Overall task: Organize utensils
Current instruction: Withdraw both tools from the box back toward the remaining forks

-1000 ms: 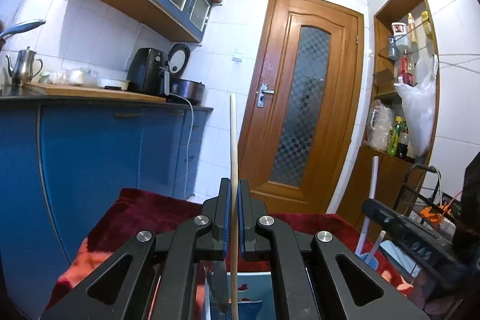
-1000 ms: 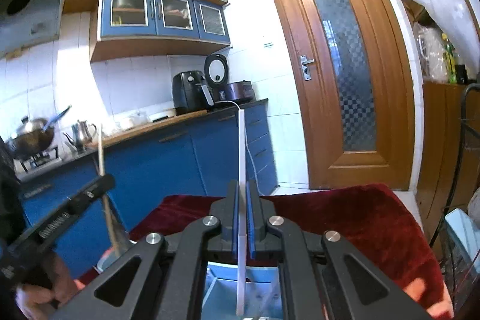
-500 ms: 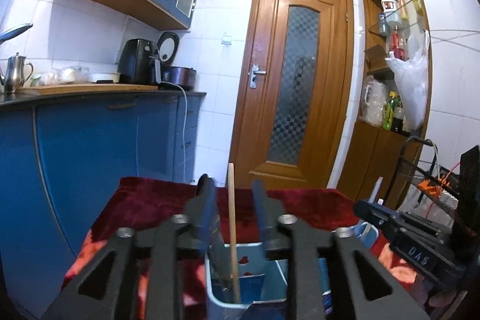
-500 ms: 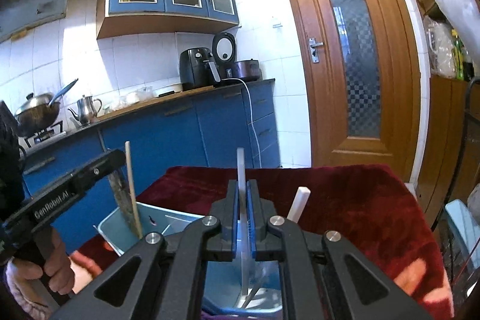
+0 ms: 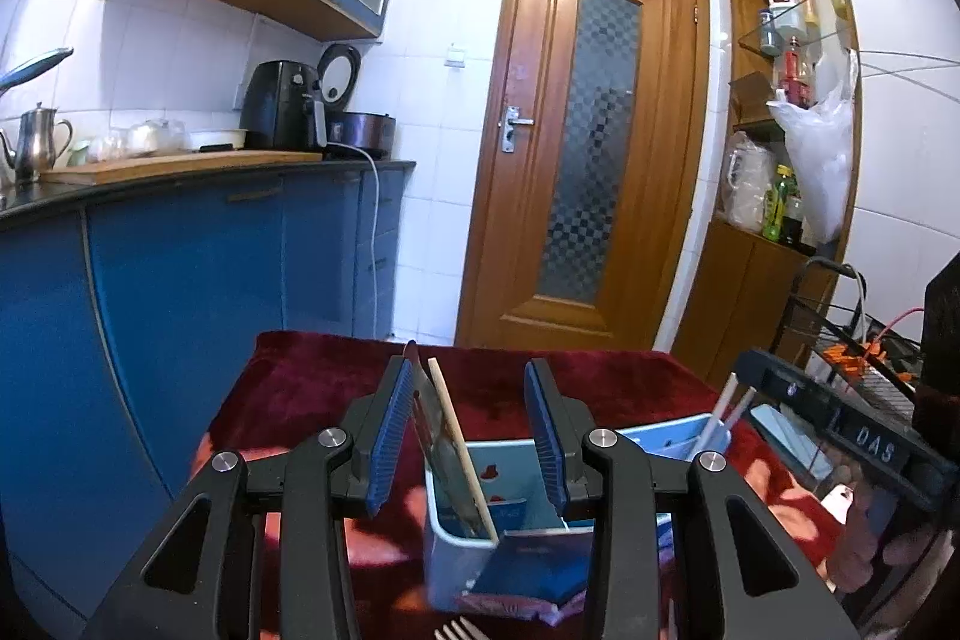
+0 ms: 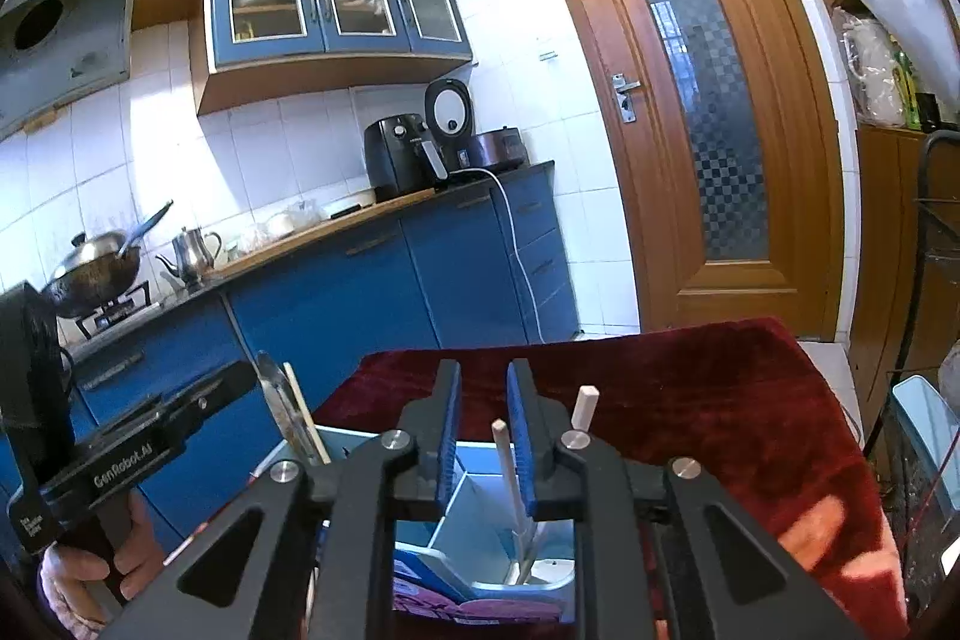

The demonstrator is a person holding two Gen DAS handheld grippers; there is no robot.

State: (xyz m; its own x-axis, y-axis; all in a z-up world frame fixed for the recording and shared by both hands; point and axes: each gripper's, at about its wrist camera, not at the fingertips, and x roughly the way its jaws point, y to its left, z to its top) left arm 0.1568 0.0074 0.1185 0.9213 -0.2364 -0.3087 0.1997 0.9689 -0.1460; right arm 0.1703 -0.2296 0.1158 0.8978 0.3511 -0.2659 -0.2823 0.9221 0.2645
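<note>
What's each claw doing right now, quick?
Left claw: open, wooden chopstick released into the blue holder.
Right claw: open, white chopstick standing free.

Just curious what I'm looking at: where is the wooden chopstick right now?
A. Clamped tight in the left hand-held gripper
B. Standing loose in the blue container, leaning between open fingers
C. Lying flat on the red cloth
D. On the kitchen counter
B: the wooden chopstick leans inside the blue container, and the left hand-held gripper has its fingers spread apart, not touching it.

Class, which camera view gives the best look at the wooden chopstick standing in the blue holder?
The left wrist view: the wooden chopstick leans in the blue holder, centred between open jaws. In the right wrist view it shows smaller at the left, partly hidden.
</note>
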